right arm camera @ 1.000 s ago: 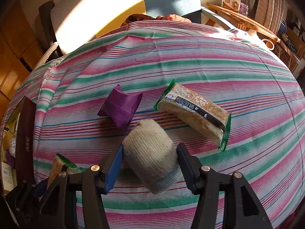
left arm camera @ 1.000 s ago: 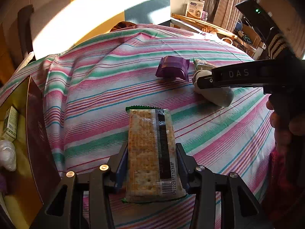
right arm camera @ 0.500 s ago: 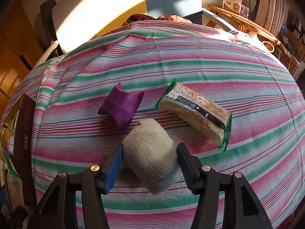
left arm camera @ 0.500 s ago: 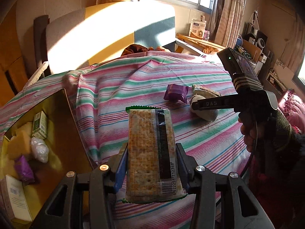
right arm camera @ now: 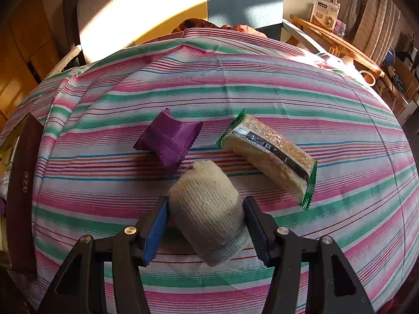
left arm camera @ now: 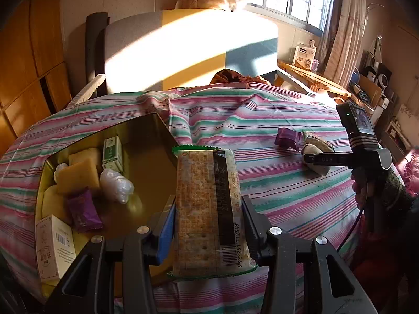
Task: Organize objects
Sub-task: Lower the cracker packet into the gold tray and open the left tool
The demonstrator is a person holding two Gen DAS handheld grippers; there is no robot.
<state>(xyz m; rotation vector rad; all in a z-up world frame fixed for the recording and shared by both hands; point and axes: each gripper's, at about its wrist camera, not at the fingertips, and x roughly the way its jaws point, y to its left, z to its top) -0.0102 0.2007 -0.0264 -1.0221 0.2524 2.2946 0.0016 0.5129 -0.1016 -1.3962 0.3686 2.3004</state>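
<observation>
My left gripper [left arm camera: 208,217] is shut on a cracker packet [left arm camera: 209,204] and holds it in the air at the right edge of the open gold-lined box [left arm camera: 149,136]. My right gripper [right arm camera: 205,222] has its jaws against both sides of a rolled beige sock [right arm camera: 207,209] that lies on the striped cloth. The right gripper also shows in the left wrist view [left arm camera: 314,160], low over the sock [left arm camera: 315,154]. A purple pouch [right arm camera: 169,141] and a second cracker packet [right arm camera: 269,154] lie just beyond the sock.
The box holds yellow sponges [left arm camera: 78,175], a white plastic-wrapped lump [left arm camera: 116,185], a purple pouch [left arm camera: 82,213], a small green carton [left arm camera: 112,151] and a white carton [left arm camera: 53,243]. The box's dark wall [right arm camera: 23,183] stands at the far left. An armchair [left arm camera: 183,49] stands behind the table.
My left gripper has lifted and swung left with the cracker packet, so the open box has come into view below it. The right gripper has stayed at the sock.
</observation>
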